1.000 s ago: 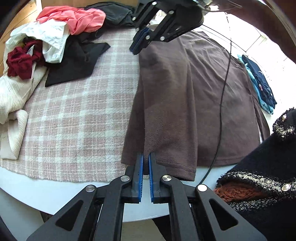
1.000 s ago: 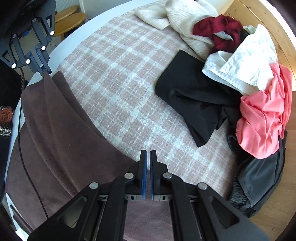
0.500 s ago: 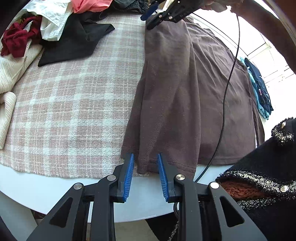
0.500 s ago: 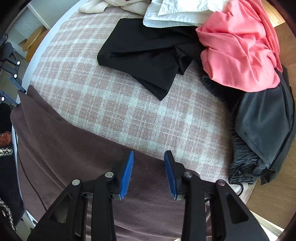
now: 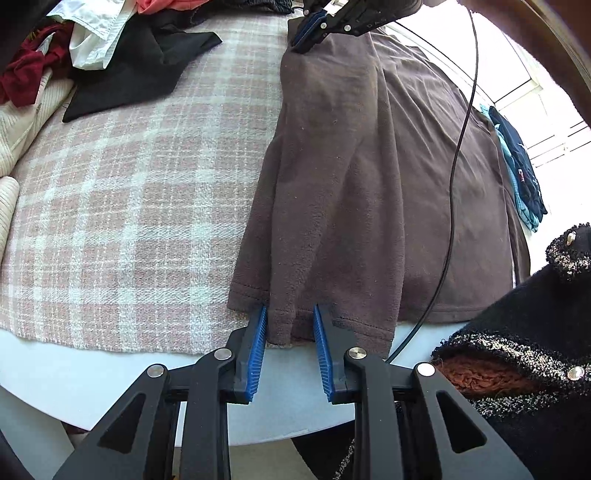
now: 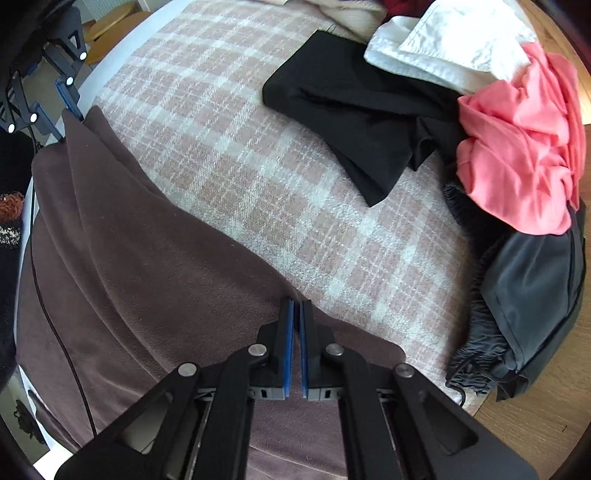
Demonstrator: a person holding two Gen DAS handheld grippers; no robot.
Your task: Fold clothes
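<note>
A brown fleece garment (image 5: 369, 177) lies spread on the plaid tablecloth (image 5: 129, 192), with a fold running along its left side. My left gripper (image 5: 289, 325) is open, its blue pads on either side of the garment's hem at the table's near edge. My right gripper (image 6: 296, 317) is shut on the brown garment (image 6: 140, 280) at its far edge; it also shows at the top of the left wrist view (image 5: 314, 26). The left gripper shows in the right wrist view (image 6: 62, 96) at the garment's other end.
A pile of unfolded clothes lies beyond: a black piece (image 6: 354, 110), white shirt (image 6: 450, 48), coral top (image 6: 517, 140), grey garment (image 6: 532, 295), dark red piece (image 5: 26, 74) and cream knit (image 5: 22, 118). A black cable (image 5: 458, 147) hangs over the brown garment. Blue clothes (image 5: 524, 181) lie at right.
Both grippers were shut on the brown garment, then opened half a second ago. Now the right gripper is shut on it again; the left stays open at the hem.
</note>
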